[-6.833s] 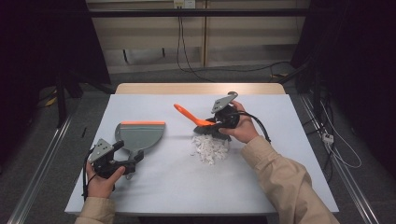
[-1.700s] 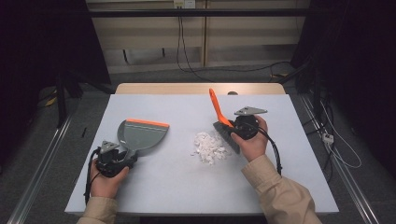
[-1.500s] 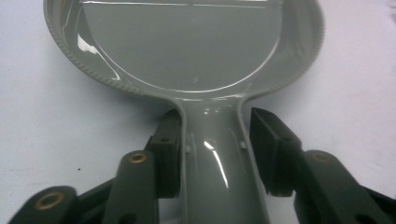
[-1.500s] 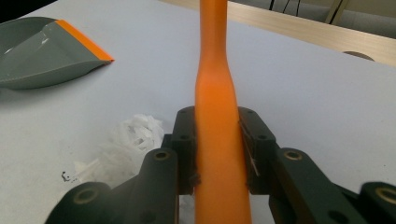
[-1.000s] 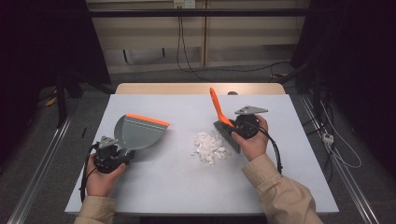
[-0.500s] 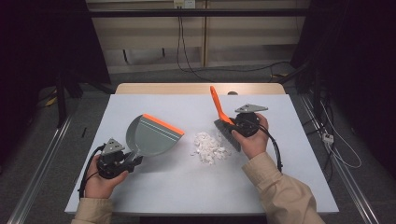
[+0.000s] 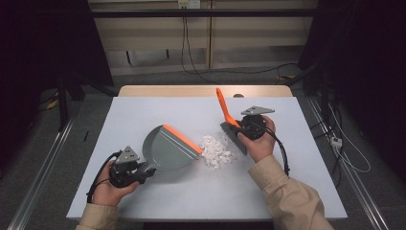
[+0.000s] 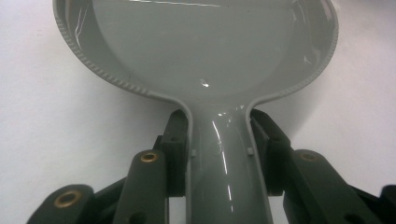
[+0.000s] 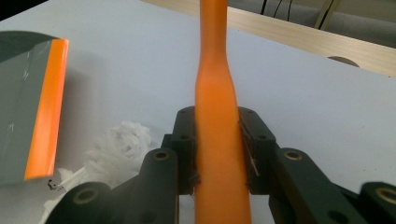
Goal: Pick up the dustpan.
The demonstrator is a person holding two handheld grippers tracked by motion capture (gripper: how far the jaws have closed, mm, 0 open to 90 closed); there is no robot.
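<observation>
A grey dustpan (image 7: 167, 148) with an orange lip (image 7: 182, 139) lies on the white table, its lip right beside a pile of white paper scraps (image 7: 216, 152). My left gripper (image 7: 139, 174) is shut on the dustpan's handle (image 8: 224, 172), at the front left. The jaws press the handle from both sides in the left gripper view. On the far side of the pile, my right gripper (image 7: 241, 127) is shut on the orange handle (image 9: 217, 116) of a brush (image 7: 233, 136), whose dark bristles rest on the table just right of the scraps. The scraps (image 9: 116, 149) and the dustpan lip (image 9: 46, 107) lie ahead in the right gripper view.
The white table top (image 7: 143, 115) ends at a wooden strip (image 7: 201, 91) along the far edge. Cables (image 7: 191, 57) run over the floor beyond it. Metal rails (image 7: 43, 167) flank the table on both sides. A round hole (image 9: 343, 60) sits in the wooden strip.
The left gripper has swung the dustpan to the right, bringing its orange lip up against the pile of scraps. The right gripper and brush have stayed almost still beside the pile.
</observation>
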